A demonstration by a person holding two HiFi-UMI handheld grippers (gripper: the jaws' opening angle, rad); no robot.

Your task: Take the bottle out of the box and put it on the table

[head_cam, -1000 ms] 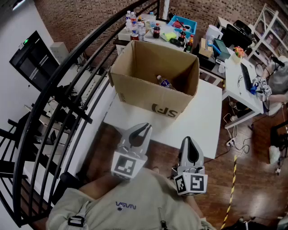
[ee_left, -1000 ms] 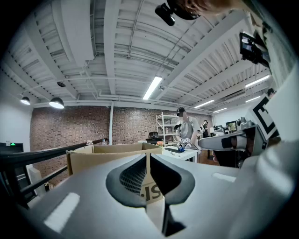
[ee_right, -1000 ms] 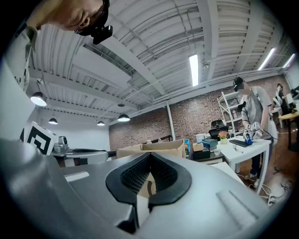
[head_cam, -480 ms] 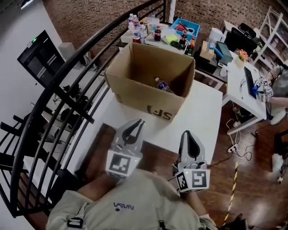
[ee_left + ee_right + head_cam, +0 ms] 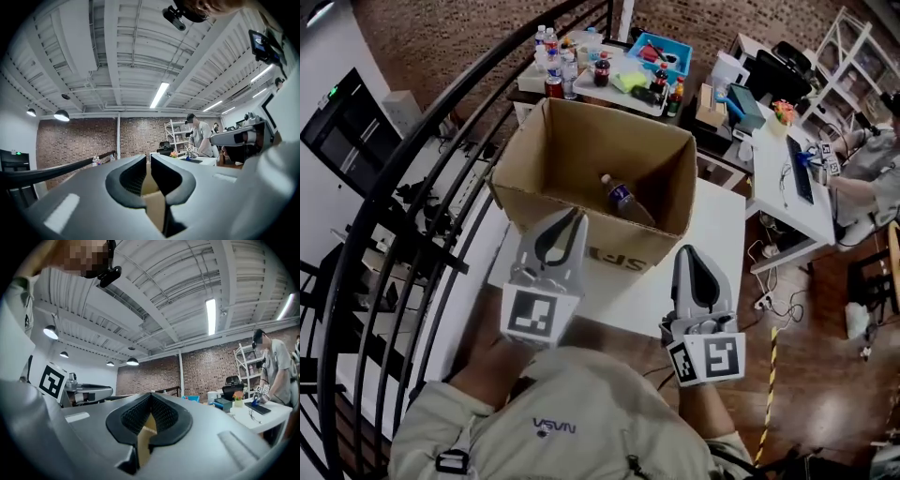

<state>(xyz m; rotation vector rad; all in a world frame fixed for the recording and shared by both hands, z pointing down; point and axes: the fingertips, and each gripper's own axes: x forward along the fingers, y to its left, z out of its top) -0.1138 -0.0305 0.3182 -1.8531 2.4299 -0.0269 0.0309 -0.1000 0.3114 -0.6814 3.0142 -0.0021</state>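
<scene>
Table carries open box. Bottle lies on box floor, long axis diagonal: cap far-left, base near-right, beyond near wall. Your left tongs and right tongs both closed, empty. Left looks nearer.

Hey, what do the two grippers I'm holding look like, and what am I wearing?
Both the left gripper and the right gripper have smooth light-grey shells tapering to two jaws lined with black ribbed pads. Each carries a white cube with black square markers. The person wears a beige shirt.
</scene>
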